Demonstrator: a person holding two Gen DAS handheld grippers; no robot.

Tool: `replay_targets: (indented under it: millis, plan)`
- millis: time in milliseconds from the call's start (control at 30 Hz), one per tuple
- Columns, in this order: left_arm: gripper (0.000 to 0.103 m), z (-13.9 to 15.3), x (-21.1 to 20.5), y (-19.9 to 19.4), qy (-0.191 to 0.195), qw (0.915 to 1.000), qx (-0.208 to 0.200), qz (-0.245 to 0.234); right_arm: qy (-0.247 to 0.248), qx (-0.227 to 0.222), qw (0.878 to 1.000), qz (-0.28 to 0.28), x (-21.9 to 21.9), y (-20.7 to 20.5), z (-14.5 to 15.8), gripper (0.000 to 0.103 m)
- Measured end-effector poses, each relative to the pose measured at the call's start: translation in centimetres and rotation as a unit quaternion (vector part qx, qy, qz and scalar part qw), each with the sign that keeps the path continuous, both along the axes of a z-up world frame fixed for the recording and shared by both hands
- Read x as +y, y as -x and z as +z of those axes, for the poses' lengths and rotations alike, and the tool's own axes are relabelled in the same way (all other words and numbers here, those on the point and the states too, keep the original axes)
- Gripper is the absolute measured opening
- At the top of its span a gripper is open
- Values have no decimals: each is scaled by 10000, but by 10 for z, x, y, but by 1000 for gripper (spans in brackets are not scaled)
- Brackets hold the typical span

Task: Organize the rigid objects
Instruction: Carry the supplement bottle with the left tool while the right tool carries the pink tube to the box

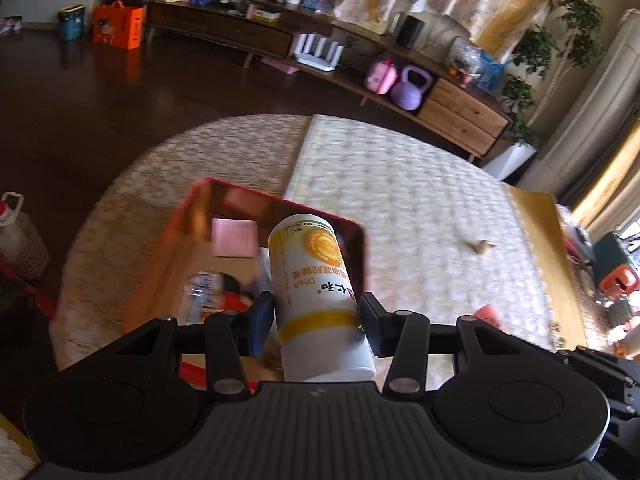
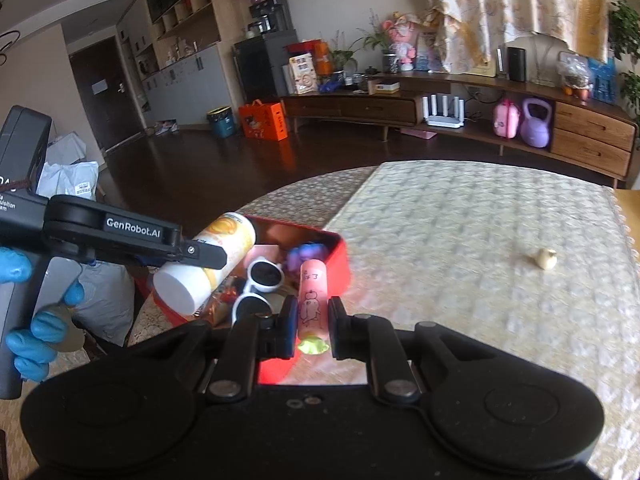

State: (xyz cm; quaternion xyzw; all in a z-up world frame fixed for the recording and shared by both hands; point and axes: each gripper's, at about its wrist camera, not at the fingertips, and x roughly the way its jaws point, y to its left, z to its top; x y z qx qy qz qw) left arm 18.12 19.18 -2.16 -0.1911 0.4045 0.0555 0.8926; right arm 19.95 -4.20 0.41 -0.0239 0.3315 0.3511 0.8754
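My left gripper (image 1: 316,320) is shut on a white and yellow bottle (image 1: 316,280) and holds it tilted over the red box (image 1: 348,236). The right wrist view shows that same bottle (image 2: 208,264) in the left gripper (image 2: 200,256), above the left side of the red box (image 2: 340,264). My right gripper (image 2: 313,322) is shut on a pink tube (image 2: 313,296) with a doodle and a green end, over the box's near right corner. Inside the box lie white sunglasses (image 2: 260,280), a purple thing (image 2: 304,252) and a pink card (image 1: 234,238).
The box sits on a round table with a pale quilted cloth (image 2: 460,240). A small cream object (image 2: 546,258) lies on the cloth to the right. A gloved hand (image 2: 24,320) holds the left gripper's handle. A low wooden cabinet (image 2: 440,108) lines the far wall.
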Motion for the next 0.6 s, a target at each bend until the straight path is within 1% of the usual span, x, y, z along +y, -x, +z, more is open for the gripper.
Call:
replay_targets:
  millis: [133, 267, 500, 600]
  plan:
    - [47, -9, 23, -1, -143, 9998, 106, 115, 50, -6, 9999, 137, 20, -5, -4, 15]
    - [47, -18, 39, -4, -297, 9992, 229, 129, 188, -13, 9996, 213, 41, -15, -11, 15]
    - [47, -35, 54, -11, -399, 9985, 371, 107, 505, 26, 9984, 248, 71, -33, -26, 15]
    - [47, -41, 56, -13, -414, 9984, 380, 84, 598, 154, 9977, 280, 82, -40, -35, 15]
